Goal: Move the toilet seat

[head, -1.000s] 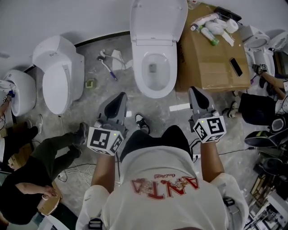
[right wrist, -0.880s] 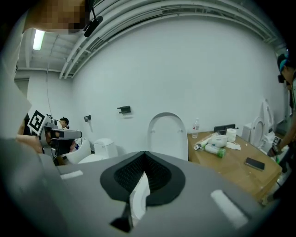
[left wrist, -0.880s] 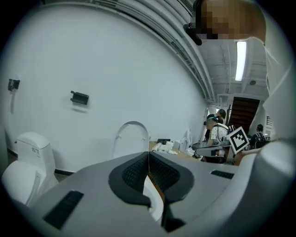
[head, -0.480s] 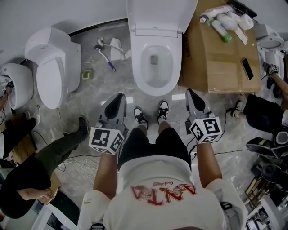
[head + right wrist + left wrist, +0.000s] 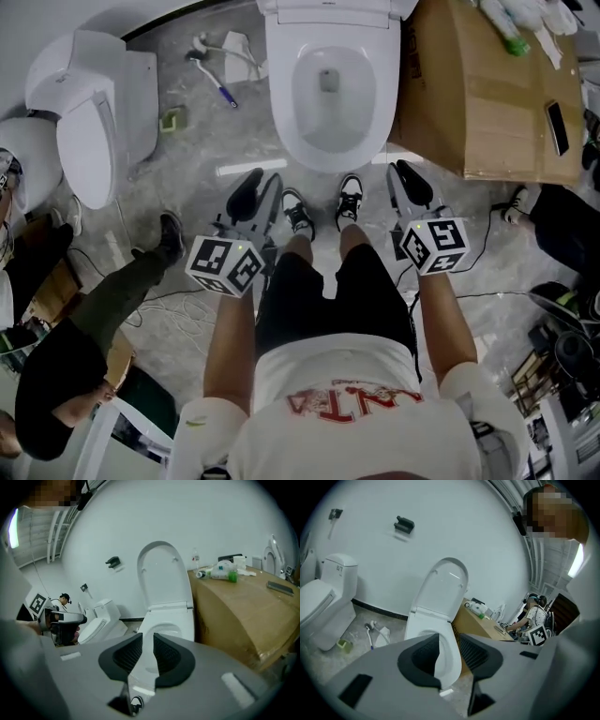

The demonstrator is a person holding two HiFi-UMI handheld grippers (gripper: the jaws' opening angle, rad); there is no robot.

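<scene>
Left gripper [image 5: 260, 189]: low beside left shoe [image 5: 298, 214]; jaws apart, just been opening, nothing between them.
Right gripper [image 5: 405, 178]: low, outside right shoe [image 5: 350, 197]; jaws a narrow gap apart, just been opening, empty.
Toilet [image 5: 328, 155]: just past the shoes; toilet seat [image 5: 281, 94] flat on bowl, lid [image 5: 161, 573] upright at wall.
Cardboard box [image 5: 478, 103]: just beside toilet, right.
Second toilet [image 5: 94, 122]: well left.
</scene>
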